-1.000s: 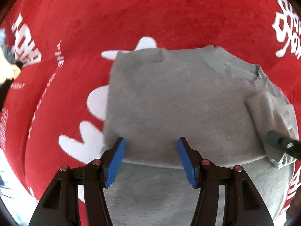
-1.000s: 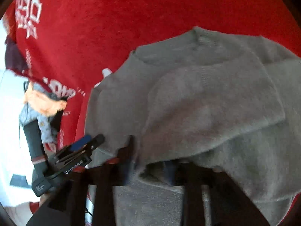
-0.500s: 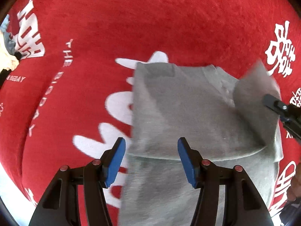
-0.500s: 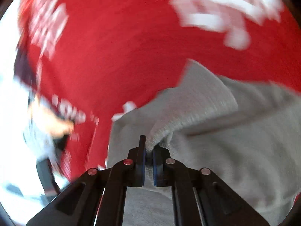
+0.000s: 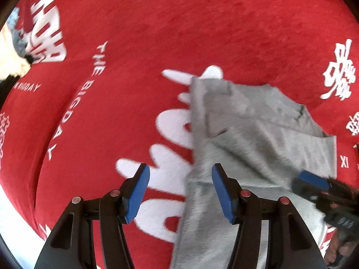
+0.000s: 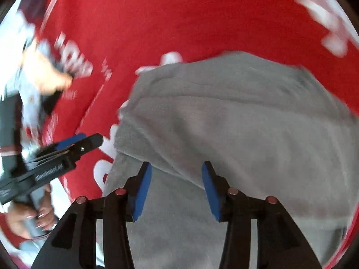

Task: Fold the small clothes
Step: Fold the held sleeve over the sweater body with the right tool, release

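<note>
Bright, even light, strong fisheye bending with dark corners, and motion blur throughout the right wrist view

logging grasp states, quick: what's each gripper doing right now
Left gripper: open, holding nothing, above the grey garment's edge.
Right gripper: open, holding nothing, over the garment.

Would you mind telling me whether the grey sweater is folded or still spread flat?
Partly folded: the grey sweater has one layer doubled over another, its edge crossing just ahead of the open right hand-held gripper.
</note>
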Demonstrator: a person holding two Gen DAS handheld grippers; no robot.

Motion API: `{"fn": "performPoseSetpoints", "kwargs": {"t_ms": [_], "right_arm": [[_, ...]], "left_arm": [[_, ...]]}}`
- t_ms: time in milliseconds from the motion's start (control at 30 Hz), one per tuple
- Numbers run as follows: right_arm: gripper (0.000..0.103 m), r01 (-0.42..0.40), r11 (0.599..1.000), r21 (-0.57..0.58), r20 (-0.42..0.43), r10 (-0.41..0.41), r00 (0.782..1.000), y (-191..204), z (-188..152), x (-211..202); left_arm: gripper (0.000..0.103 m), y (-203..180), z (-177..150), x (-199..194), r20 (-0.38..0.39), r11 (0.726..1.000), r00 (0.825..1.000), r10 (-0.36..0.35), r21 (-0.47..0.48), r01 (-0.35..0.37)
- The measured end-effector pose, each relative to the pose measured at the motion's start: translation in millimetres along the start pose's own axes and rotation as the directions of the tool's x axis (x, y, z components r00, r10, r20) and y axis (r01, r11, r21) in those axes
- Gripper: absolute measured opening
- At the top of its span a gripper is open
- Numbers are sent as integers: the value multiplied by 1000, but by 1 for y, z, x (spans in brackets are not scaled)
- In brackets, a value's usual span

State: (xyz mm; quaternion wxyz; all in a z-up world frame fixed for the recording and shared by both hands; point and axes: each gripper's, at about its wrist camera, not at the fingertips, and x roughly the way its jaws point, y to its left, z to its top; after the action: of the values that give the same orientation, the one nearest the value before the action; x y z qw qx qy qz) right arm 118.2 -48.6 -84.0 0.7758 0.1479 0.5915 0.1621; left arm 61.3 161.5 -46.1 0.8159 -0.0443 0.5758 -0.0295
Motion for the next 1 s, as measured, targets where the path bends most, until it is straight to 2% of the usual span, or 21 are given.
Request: {"fn": "performPoseSetpoints", "kwargs": {"t_ms": [100, 167, 200, 267, 300, 333, 367, 400, 433, 467, 533, 600, 633, 667, 733, 800, 867, 967, 1000], "right_arm": [[50, 4, 968, 250, 43, -15, 999, -68, -23, -38], [50, 2, 906, 424, 66, -33, 997, -116, -45, -58], [50, 6, 861, 509, 70, -49, 996, -146, -58, -67], [50, -13, 804, 595, 84, -46, 995, -171, -73, -71], [50, -76, 757, 648, 122, -4, 993, -187, -78, -69], [50, -108, 732, 673, 138, 19, 990, -194, -80, -66], [43, -129, 703, 699, 147, 35, 988, -202, -81, -61], [13, -147, 677, 722, 163, 40, 986, -211, -80, -57], [7, -156, 669, 727, 177, 36, 983, -214, -78, -59], [7, -173, 669, 723, 206, 30, 978, -216, -75, -63], [7, -173, 701, 692, 260, -19, 965, -220, -69, -81], [7, -121, 722, 681, 233, -57, 971, -229, -70, -86], [7, -112, 721, 684, 214, -51, 975, -238, -74, -82], [8, -132, 717, 684, 200, -10, 980, -245, -78, -76], [11, -138, 707, 694, 169, 27, 985, -249, -85, -67], [14, -144, 704, 695, 176, 28, 984, -247, -90, -70], [16, -130, 703, 699, 164, 19, 986, -246, -95, -78], [16, -83, 748, 659, 152, -24, 988, -235, -97, -97], [16, -53, 779, 625, 147, -51, 988, -230, -95, -107]], "left_arm": [[59, -20, 8, 1, 21, 999, 999, -30, 28, 29], [59, -34, 12, 4, 25, 998, 999, -48, 36, 47], [59, -40, 13, 7, 26, 998, 998, -55, 40, 54], [59, -57, 16, 17, 16, 996, 997, -71, 55, 70], [59, -63, 16, 21, 5, 995, 997, -74, 62, 73], [59, -70, 15, 28, -12, 995, 997, -72, 73, 72], [59, -78, 14, 36, -30, 995, 998, -47, 92, 50], [59, -82, 14, 41, -40, 994, 999, -27, 106, 31], [59, -86, 11, 47, -63, 992, 998, 4, 129, 4], [59, -87, 9, 50, -78, 990, 997, 24, 143, -13], [59, -84, -2, 56, -100, 982, 992, 78, 180, -59], [59, -78, -12, 56, -108, 980, 990, 88, 190, -66], [59, -74, -16, 53, -104, 981, 992, 73, 184, -53], [59, -71, -19, 49, -97, 983, 993, 69, 178, -51], [59, -70, -20, 43, -104, 982, 991, 86, 176, -67], [59, -69, -18, 36, -93, 983, 990, 104, 161, -89], [59, -71, -14, 27, -75, 987, 994, 84, 142, -73], [59, -80, -8, 20, -56, 988, 996, 68, 144, -59], [59, -85, -7, 20, -56, 987, 996, 63, 151, -54]]}}
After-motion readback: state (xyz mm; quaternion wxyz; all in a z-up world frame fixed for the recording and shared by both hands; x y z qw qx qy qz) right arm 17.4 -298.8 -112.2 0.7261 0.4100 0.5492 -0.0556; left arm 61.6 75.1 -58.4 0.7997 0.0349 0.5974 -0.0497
